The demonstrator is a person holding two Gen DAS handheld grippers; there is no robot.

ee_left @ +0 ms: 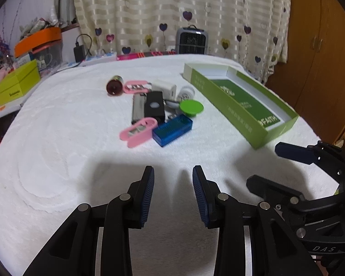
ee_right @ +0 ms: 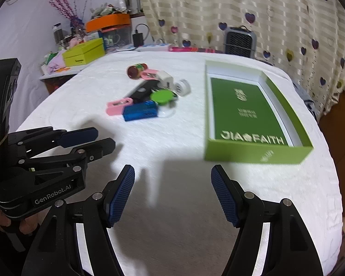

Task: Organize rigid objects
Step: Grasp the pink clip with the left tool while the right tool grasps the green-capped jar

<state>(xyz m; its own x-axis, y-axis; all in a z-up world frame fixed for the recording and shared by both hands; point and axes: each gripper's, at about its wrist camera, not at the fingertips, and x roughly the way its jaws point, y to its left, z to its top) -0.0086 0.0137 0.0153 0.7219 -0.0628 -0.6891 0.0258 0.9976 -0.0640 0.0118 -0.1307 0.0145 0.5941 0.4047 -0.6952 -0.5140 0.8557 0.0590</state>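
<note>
- The left tool [ee_left: 173, 172] and right tool [ee_right: 172, 172] are held released, nothing gripped, over the white-covered counter [ee_left: 57, 161].
- Ahead of both, a clutter of small items is piled: blue case [ee_left: 172, 130], pink clip [ee_left: 138, 132], green disc [ee_left: 191, 107], black box [ee_left: 154, 108].
- Right of the pile, the green box [ee_right: 253, 155] lies open, holding only a green card [ee_right: 243, 112].

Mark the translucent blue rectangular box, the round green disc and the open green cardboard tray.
translucent blue rectangular box [ee_left: 172, 130]: left wrist view, middle of its top face.
round green disc [ee_left: 191, 107]: left wrist view, centre of its flat top.
open green cardboard tray [ee_right: 257, 153]: right wrist view, near outer wall.
</note>
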